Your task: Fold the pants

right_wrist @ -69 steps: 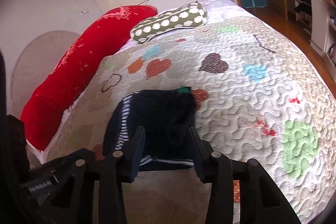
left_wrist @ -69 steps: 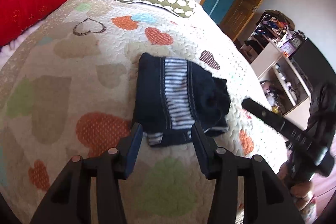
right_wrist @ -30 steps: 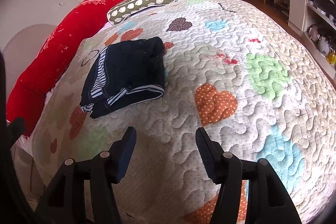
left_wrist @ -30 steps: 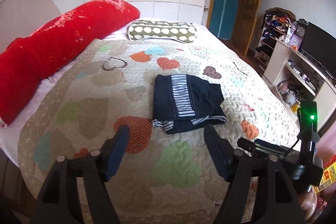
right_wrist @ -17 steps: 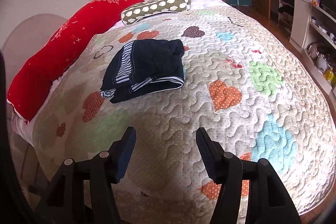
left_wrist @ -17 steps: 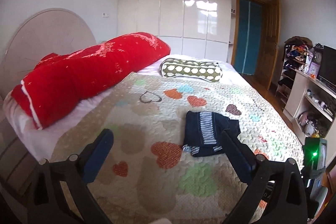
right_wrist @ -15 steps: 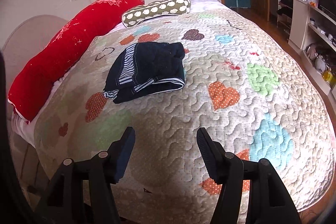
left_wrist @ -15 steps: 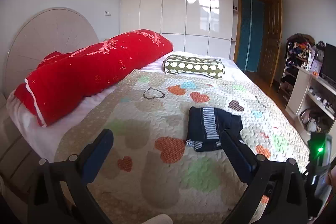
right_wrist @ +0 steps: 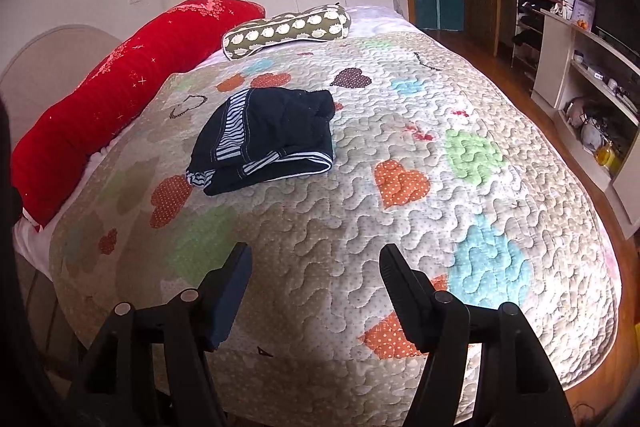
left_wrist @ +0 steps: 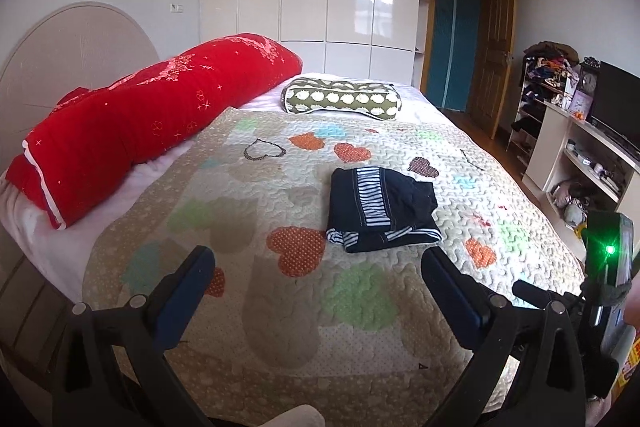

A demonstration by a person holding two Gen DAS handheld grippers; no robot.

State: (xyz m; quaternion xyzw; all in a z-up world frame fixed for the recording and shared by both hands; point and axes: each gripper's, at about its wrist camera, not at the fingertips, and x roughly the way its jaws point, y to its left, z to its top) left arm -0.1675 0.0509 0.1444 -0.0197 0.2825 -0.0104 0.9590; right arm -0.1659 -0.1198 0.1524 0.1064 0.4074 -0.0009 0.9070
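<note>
The dark navy pants with striped trim (left_wrist: 380, 209) lie folded in a compact bundle on the heart-patterned quilt (left_wrist: 280, 307). They also show in the right wrist view (right_wrist: 268, 139), on the quilt (right_wrist: 340, 207). My left gripper (left_wrist: 316, 263) is open and empty, well back from the pants near the foot of the bed. My right gripper (right_wrist: 314, 261) is open and empty, also well short of the pants. The right gripper's body with a green light (left_wrist: 608, 259) shows at the right edge of the left wrist view.
A long red bolster (left_wrist: 140, 119) lies along the left side of the bed. A green spotted pillow (left_wrist: 340, 99) sits at the head. A white shelf unit with a TV (left_wrist: 592, 155) stands right of the bed, and a door (left_wrist: 456, 43) is behind.
Both grippers opened, let go of the folded pants and pulled back and up toward the foot of the bed. The pants stayed in place on the quilt.
</note>
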